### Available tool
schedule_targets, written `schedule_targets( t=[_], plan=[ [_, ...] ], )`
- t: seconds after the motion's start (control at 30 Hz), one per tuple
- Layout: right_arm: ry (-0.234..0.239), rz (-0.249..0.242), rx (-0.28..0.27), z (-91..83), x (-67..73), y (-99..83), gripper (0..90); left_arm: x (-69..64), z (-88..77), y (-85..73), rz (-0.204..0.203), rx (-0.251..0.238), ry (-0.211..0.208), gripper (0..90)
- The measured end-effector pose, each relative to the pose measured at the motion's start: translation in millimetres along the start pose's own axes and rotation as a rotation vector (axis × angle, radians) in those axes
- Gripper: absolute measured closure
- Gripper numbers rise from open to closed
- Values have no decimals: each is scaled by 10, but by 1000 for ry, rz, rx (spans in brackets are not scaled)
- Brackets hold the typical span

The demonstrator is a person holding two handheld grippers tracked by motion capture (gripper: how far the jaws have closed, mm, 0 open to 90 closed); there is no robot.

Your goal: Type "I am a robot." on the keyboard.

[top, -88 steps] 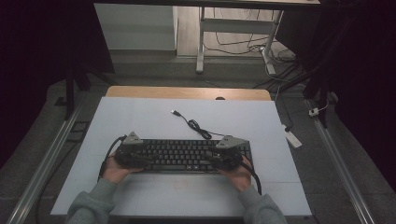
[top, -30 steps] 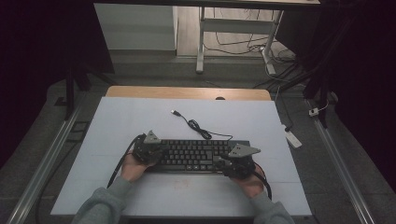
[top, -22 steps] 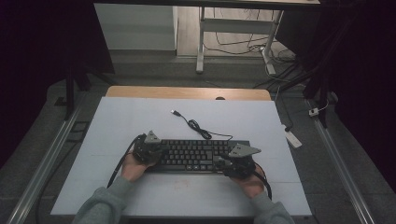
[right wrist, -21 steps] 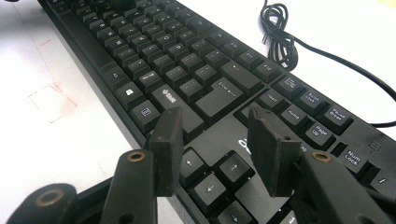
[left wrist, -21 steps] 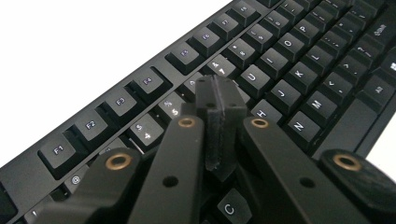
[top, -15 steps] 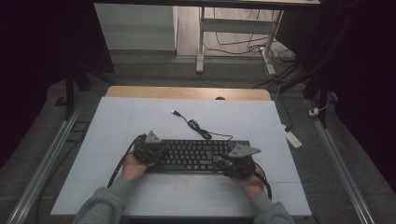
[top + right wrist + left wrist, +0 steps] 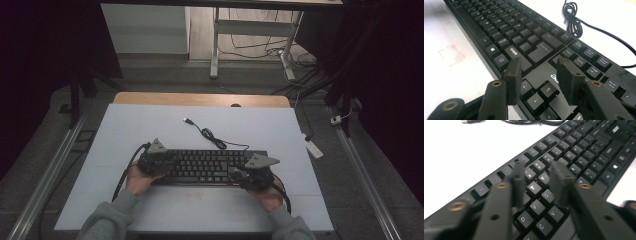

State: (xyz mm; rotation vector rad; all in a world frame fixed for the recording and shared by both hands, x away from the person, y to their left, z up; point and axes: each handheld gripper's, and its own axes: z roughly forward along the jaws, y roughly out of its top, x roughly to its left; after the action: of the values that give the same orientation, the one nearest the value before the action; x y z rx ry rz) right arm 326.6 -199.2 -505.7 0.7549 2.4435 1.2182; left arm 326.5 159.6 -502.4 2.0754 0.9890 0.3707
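A black keyboard (image 7: 205, 166) lies flat on the white table (image 7: 150, 130), and its cable (image 7: 210, 135) curls off to a USB plug (image 7: 188, 121) farther back. My left gripper (image 7: 161, 162) hovers over the left end of the keyboard. In the left gripper view its jaws (image 7: 537, 173) have just been opening, and they stand apart above the T, Y and G keys (image 7: 534, 187) with nothing between them. My right gripper (image 7: 240, 173) is over the right end. Its jaws (image 7: 539, 66) are open above the arrow keys (image 7: 534, 98) and are empty.
A wooden strip (image 7: 200, 99) runs along the table's far edge. Metal rails (image 7: 55, 165) flank the table on both sides. A white power strip (image 7: 314, 148) lies on the floor at the right. A faint red mark (image 7: 451, 55) sits on the table in front of the keyboard.
Since the earliest frame both grippers have left the keyboard's two ends and come in over its keys. Over the last second the high view shows almost no movement.
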Motion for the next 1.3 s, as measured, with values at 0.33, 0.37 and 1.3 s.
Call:
schedule_targets(
  t=[0.33,0.37,1.3],
  plan=[
    [-5,2,6,0,-8,1,556,-23,-258,-105,-7,-8,-12,367],
    [-5,2,6,1,-9,0,557,-15,-276,-121,-14,-7,-16,361],
    [31,-6,-25,120,53,132,621,62,-531,-421,-58,5,6,328]
  ],
)
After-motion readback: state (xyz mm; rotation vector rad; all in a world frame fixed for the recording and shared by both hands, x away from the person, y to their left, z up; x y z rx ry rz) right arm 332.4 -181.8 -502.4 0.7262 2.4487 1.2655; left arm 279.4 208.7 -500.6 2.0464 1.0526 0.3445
